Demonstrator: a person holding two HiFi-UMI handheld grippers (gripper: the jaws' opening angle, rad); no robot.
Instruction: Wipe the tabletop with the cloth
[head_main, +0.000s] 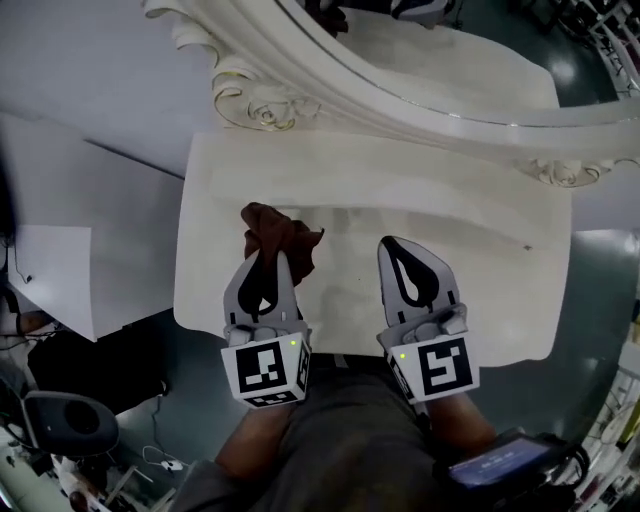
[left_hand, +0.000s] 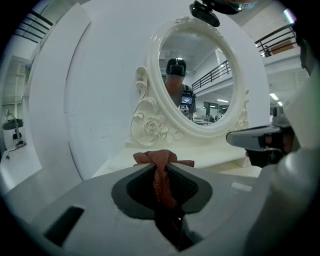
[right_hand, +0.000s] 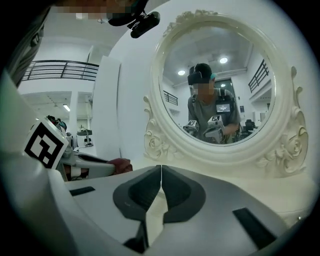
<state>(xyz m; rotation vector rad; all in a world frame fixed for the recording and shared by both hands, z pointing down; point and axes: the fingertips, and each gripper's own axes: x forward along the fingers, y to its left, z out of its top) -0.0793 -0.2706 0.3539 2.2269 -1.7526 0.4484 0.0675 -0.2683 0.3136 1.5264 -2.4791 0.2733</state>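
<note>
A dark red cloth (head_main: 281, 238) lies bunched on the cream tabletop (head_main: 430, 215) of a dressing table. My left gripper (head_main: 272, 258) is shut on the cloth; in the left gripper view a fold of the cloth (left_hand: 160, 175) is pinched between the dark pads and spills out over the tips. My right gripper (head_main: 393, 246) hovers over the tabletop to the right of the cloth, its jaws closed together with nothing between them (right_hand: 160, 172). From the right gripper view, the cloth (right_hand: 119, 164) shows at the left beside the other gripper.
An ornate white oval mirror (head_main: 420, 90) stands along the back of the tabletop, with carved scrolls (head_main: 255, 100) at its base. A white panel (head_main: 70, 240) stands at the left of the table. The table's front edge (head_main: 340, 340) is near my grippers.
</note>
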